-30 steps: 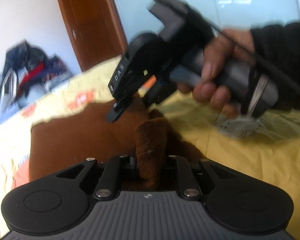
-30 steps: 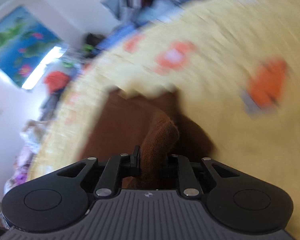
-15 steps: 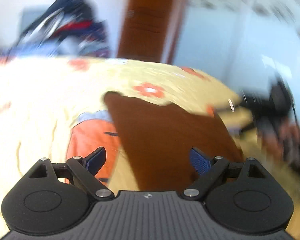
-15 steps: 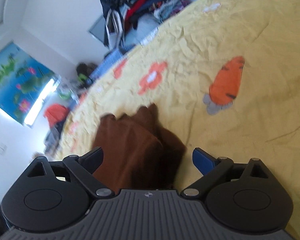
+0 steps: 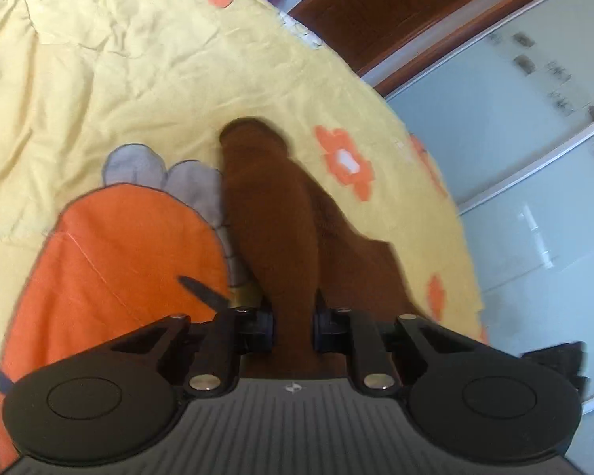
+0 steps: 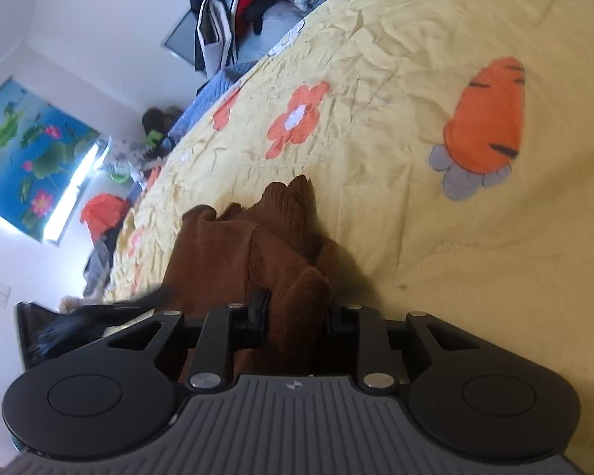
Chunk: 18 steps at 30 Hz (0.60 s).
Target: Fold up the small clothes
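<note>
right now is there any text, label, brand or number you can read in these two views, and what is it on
No readable text in either view.
Small embossed logo on the left claw body: a symbol, no letters.
Same logo on the right claw body: no letters.
Dark marks on the pale cabinet panels: too blurred to read.
Brown garment: no label showing.

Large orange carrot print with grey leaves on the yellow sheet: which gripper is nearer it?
Left. The left gripper sits right beside the carrot print; the right gripper has its nearest carrot well off.
</note>
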Motion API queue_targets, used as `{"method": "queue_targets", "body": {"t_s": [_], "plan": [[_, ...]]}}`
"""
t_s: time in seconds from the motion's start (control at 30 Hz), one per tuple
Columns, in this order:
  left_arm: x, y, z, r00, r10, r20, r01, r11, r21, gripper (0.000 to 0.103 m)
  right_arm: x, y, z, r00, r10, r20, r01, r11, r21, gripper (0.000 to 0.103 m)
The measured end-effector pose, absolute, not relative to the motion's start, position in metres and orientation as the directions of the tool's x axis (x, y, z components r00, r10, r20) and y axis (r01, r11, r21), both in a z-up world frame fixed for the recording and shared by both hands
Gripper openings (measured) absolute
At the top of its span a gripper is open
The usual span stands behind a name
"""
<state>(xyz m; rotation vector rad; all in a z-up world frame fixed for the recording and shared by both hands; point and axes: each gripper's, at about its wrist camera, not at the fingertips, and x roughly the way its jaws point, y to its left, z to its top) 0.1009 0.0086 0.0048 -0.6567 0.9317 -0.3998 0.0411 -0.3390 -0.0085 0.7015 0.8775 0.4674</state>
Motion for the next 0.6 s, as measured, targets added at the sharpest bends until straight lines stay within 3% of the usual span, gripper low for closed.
{"method": "queue_targets", "body": {"t_s": [0.3,0.43,0.47,0.5,0.53,0.57,0.6], "plan": [[0.100,0.048,0.082,0.771,-0.345,-0.535,0.114,0.901,-0.418,0.008,0.065,-0.288,0.023,0.584,0.691,-0.426,-0.227,0.643,0.731,0.025],[0.102,0.071,0.090,0.765,-0.359,-0.534,0.096,0.884,-0.457,0.011,0.090,-0.268,0.020,0.595,0.676,-0.434,-0.224,0.658,0.719,0.025],[0.099,0.073,0.086,0.745,-0.390,-0.542,0.100,0.868,-0.487,0.015,0.092,-0.268,0.017,0.594,0.659,-0.462,-0.201,0.677,0.708,0.031],[0.095,0.073,0.079,0.718,-0.429,-0.547,0.108,0.846,-0.522,0.034,0.093,-0.271,0.015,0.591,0.642,-0.489,-0.176,0.694,0.698,0.035],[0.088,0.073,0.071,0.696,-0.461,-0.551,0.111,0.827,-0.551,0.068,0.090,-0.277,0.013,0.588,0.629,-0.508,-0.158,0.706,0.691,0.050],[0.080,0.071,0.061,0.690,-0.473,-0.548,0.109,0.816,-0.568,0.080,0.087,-0.283,0.012,0.584,0.626,-0.517,-0.150,0.709,0.689,0.067],[0.073,0.068,0.052,0.694,-0.472,-0.544,0.102,0.812,-0.575,0.093,0.082,-0.290,0.012,0.583,0.628,-0.516,-0.148,0.706,0.693,0.074]]}}
